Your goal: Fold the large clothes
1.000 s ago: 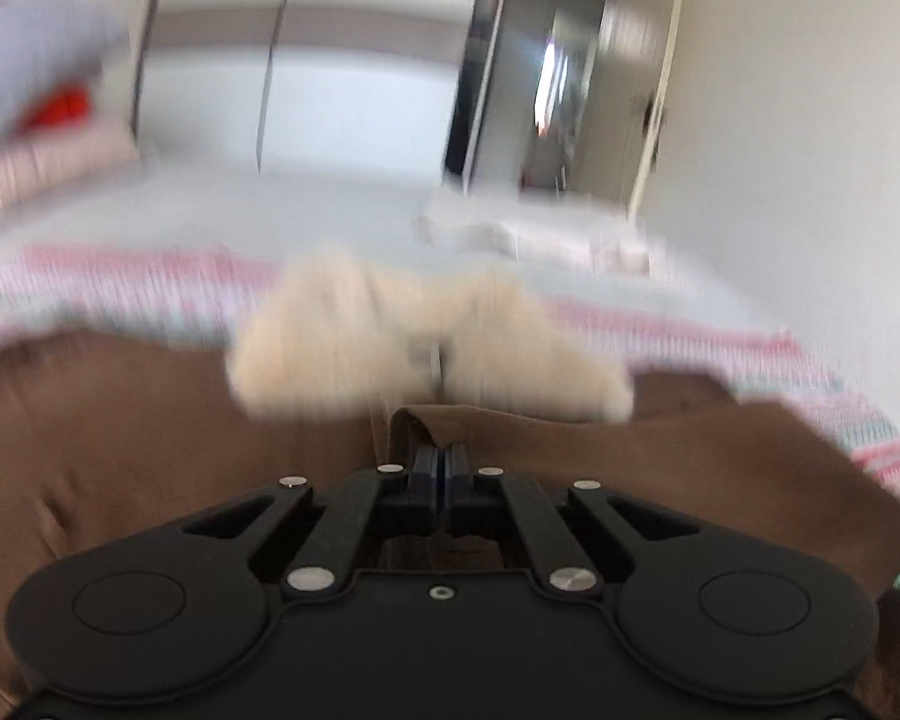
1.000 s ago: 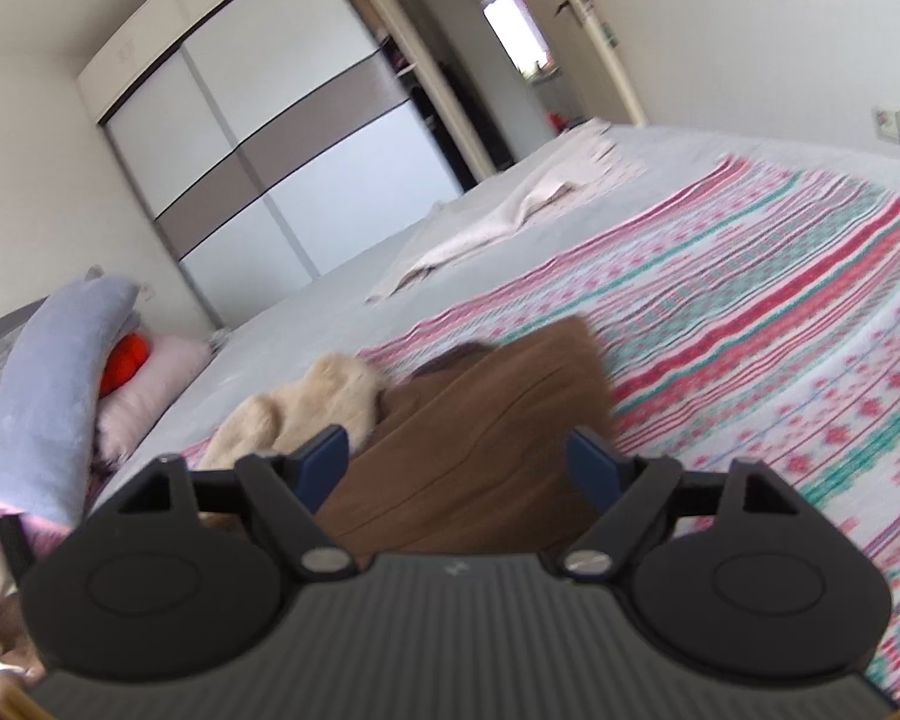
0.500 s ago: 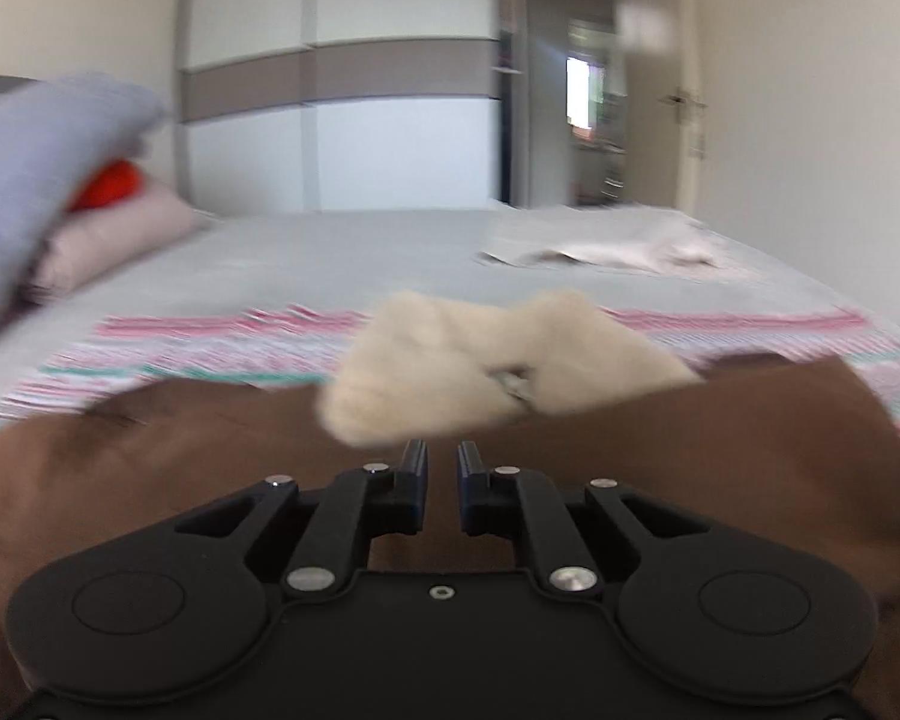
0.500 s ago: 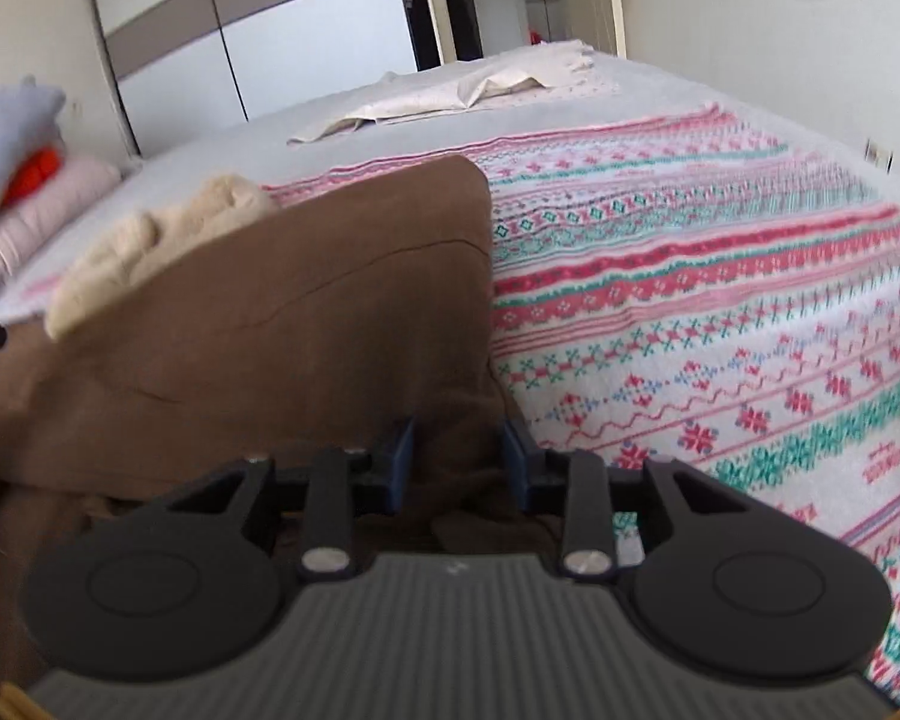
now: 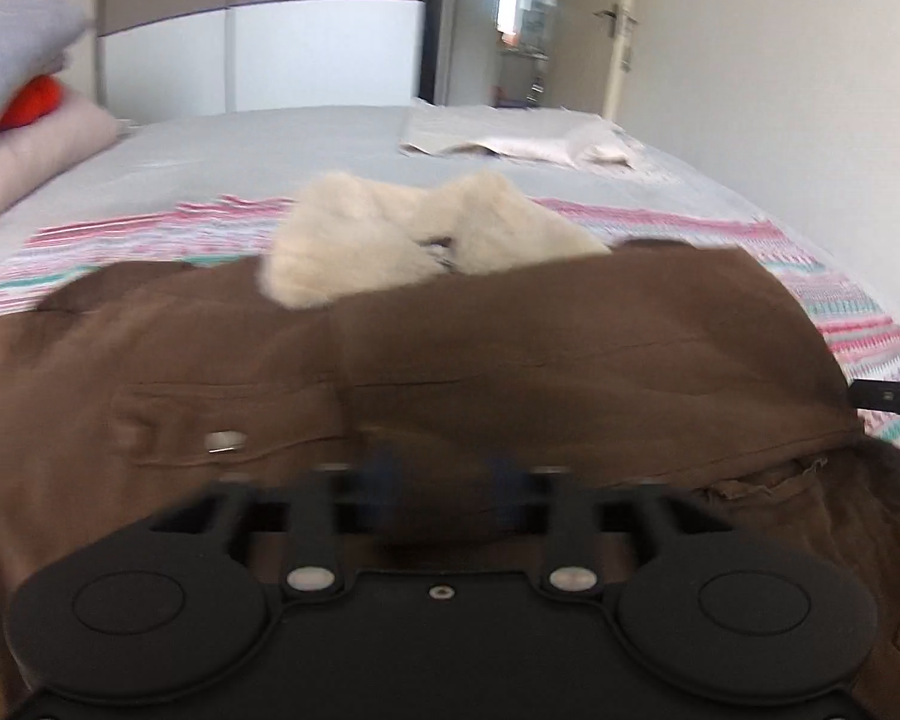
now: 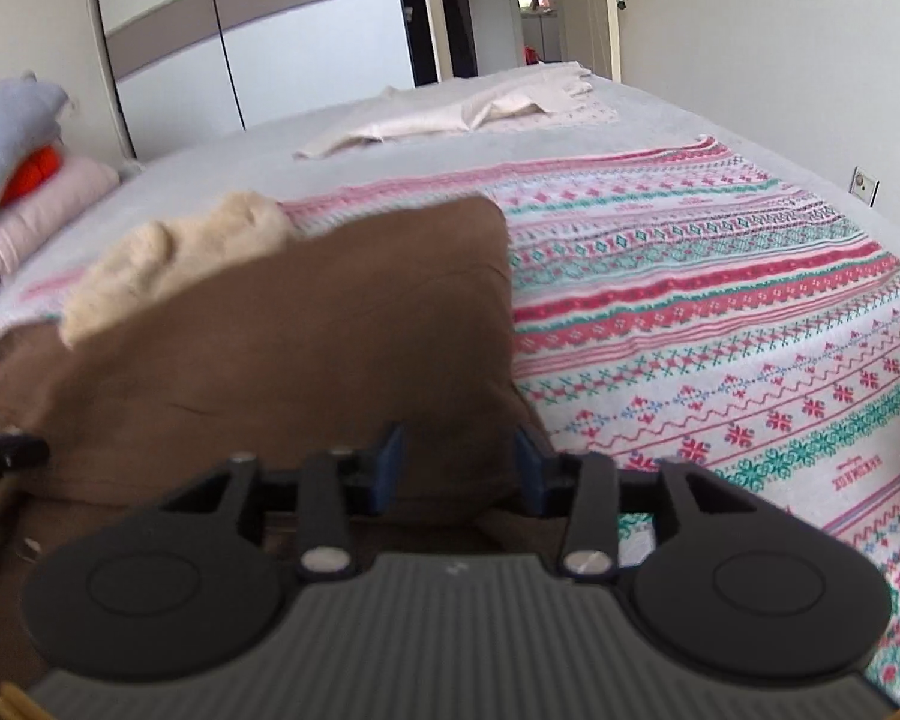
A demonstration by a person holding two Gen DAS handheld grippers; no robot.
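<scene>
A large brown jacket [image 5: 510,348] with a cream fleece collar [image 5: 426,234] lies folded over on the bed. It also shows in the right wrist view [image 6: 306,348], with the collar [image 6: 174,258] at its far left. My left gripper [image 5: 444,474] is open, jaws apart just above the brown fabric, holding nothing. My right gripper [image 6: 459,465] is open over the jacket's right edge, also empty. The tip of the right gripper shows at the jacket's right side in the left wrist view [image 5: 888,396].
A patterned pink, green and white blanket [image 6: 720,324] covers the near bed. A pale cloth [image 6: 480,108] lies at the far end. Pillows [image 5: 36,144] are stacked at the left. A wardrobe [image 5: 270,24] and an open door stand behind.
My left gripper has opened and let go of the jacket. My right gripper closed in on the jacket's edge, then opened wider. The jacket now lies folded.
</scene>
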